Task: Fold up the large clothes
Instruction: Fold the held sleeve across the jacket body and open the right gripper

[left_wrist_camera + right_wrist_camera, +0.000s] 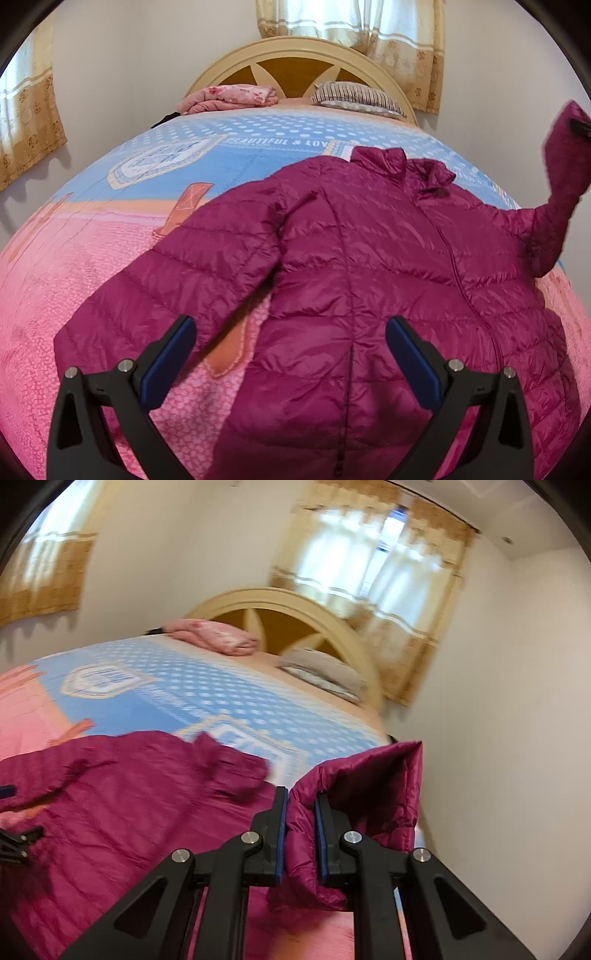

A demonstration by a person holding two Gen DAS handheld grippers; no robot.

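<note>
A sleeve (354,805) is pinched between the right gripper (301,834) fingers and lifted; the left gripper (291,365) is held spread, empty, above the jacket (369,277). Beyond the fingers the jacket is spread flat on the bed (221,155). Sleeve fold judged in hand; carrying it inward across the body is called for next.

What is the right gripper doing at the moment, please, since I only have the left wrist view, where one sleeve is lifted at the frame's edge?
Observer: The right gripper is shut on that sleeve, with fabric bunched between its fingers.
Operator: Thank you. Which part of the sleeve is it holding?
Observer: Near the cuff; the open cuff end stands up past the fingertips.
Operator: And can you see my left gripper from there?
Observer: Only a dark sliver of it at the left edge, beside the jacket; that view does not show its jaws.
</note>
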